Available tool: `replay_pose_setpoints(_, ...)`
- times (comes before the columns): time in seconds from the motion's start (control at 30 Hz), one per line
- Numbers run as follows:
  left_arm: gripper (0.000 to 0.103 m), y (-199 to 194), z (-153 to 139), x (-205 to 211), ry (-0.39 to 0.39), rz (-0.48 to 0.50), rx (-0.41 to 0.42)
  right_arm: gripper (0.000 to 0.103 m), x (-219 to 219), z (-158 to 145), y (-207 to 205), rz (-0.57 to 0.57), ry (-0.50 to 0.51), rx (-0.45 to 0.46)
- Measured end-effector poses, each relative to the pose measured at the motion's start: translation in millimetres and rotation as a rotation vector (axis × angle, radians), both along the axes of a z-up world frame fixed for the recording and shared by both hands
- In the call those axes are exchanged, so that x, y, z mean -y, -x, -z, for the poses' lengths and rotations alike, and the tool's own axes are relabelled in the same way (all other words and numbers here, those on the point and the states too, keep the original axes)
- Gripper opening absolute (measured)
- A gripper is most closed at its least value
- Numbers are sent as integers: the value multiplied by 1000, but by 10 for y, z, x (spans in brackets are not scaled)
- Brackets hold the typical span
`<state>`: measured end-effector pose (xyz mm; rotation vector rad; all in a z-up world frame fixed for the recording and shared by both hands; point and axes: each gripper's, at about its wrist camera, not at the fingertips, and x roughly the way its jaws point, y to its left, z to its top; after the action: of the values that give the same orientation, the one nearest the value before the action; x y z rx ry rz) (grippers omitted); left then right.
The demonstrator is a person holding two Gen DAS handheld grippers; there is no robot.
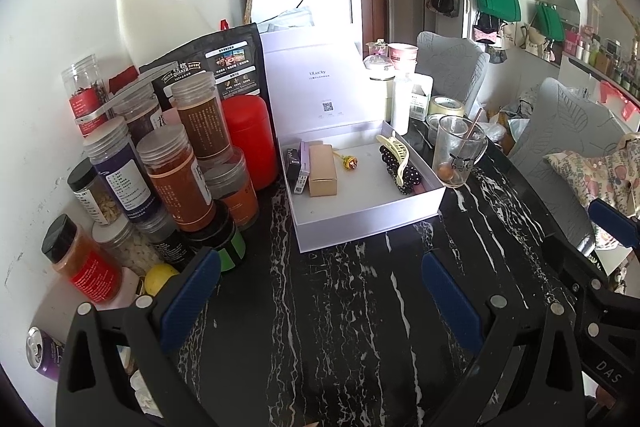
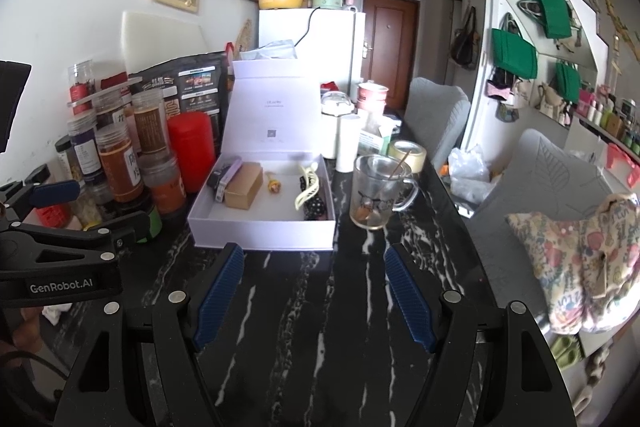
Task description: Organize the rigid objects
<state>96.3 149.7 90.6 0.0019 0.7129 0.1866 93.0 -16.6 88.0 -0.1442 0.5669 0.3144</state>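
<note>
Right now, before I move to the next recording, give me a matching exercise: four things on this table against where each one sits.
Things:
1. tan carton
2. cream hair claw
3. glass mug
4. red canister

Places:
A. outside the white box, on its right
B. outside the box, on its left among the jars
C. inside the box, left part
D. inside the box, right part

Pairs: 1-C, 2-D, 3-A, 4-B
</note>
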Motion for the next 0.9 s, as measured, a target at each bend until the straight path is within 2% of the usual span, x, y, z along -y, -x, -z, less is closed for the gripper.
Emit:
replay_pose_setpoints(0.13, 103, -3, 13, 24, -19, -3, -8, 74, 11, 6, 4, 0, 1, -1)
replay_pose_setpoints(0.9, 103, 29, 19, 56, -25, 7, -6, 74, 47, 25, -4, 9, 2, -6)
